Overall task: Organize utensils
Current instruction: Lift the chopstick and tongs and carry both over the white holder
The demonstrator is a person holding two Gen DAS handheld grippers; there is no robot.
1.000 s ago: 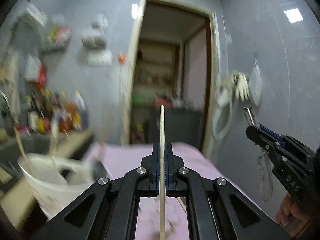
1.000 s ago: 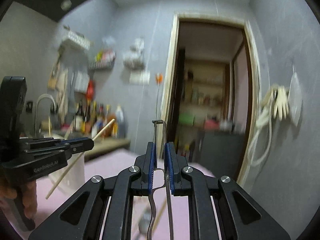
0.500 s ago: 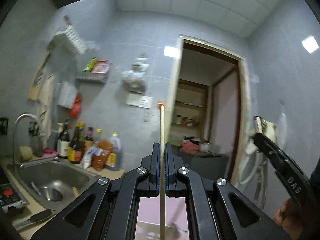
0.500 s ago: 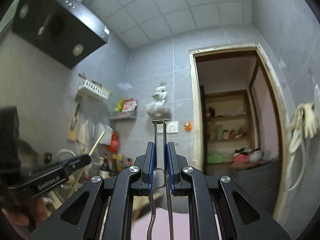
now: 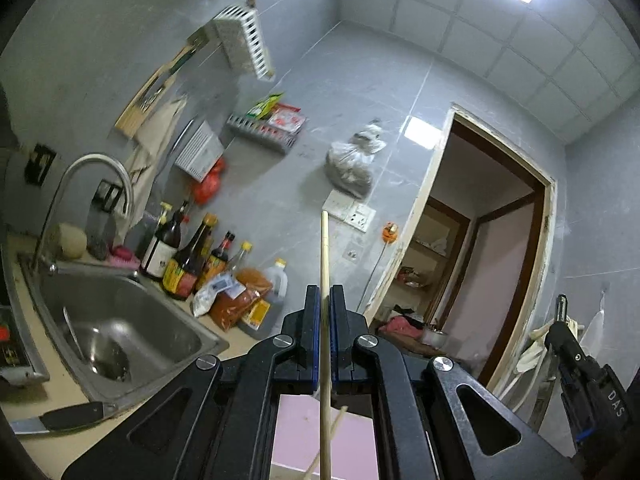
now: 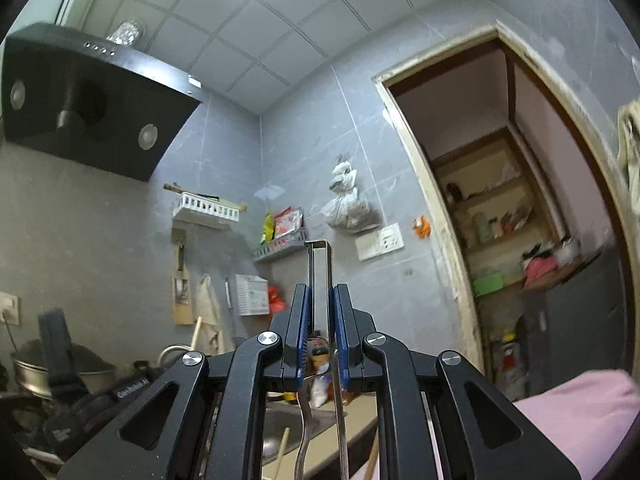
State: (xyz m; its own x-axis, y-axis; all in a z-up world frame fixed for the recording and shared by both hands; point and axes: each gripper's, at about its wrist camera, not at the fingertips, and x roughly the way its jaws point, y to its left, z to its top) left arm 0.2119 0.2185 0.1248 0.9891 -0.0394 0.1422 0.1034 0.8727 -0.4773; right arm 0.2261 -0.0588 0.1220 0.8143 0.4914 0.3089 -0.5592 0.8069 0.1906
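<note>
My left gripper [image 5: 325, 300] is shut on a long wooden chopstick [image 5: 325, 264] that stands upright between its fingers and points up at the wall. A second chopstick [image 5: 328, 440] shows below it over the pink cloth. My right gripper [image 6: 321, 300] is shut on metal tongs [image 6: 320, 264], whose two arms rise between the fingers to a joined top end. The right gripper also shows at the right edge of the left wrist view [image 5: 568, 340], with the tongs' tip above it. Both grippers are tilted upward.
A steel sink [image 5: 112, 328] with a tap [image 5: 92, 184] lies at the left, bottles [image 5: 188, 256] behind it, and a knife [image 5: 60, 416] on the counter edge. A range hood [image 6: 88, 108] hangs upper left. A doorway [image 6: 512, 208] opens at the right. Pink cloth [image 6: 576, 412] covers the table.
Both grippers have tilted upward, so the views swing from the table and the white container up to the wall and ceiling. Each still holds its utensil.
</note>
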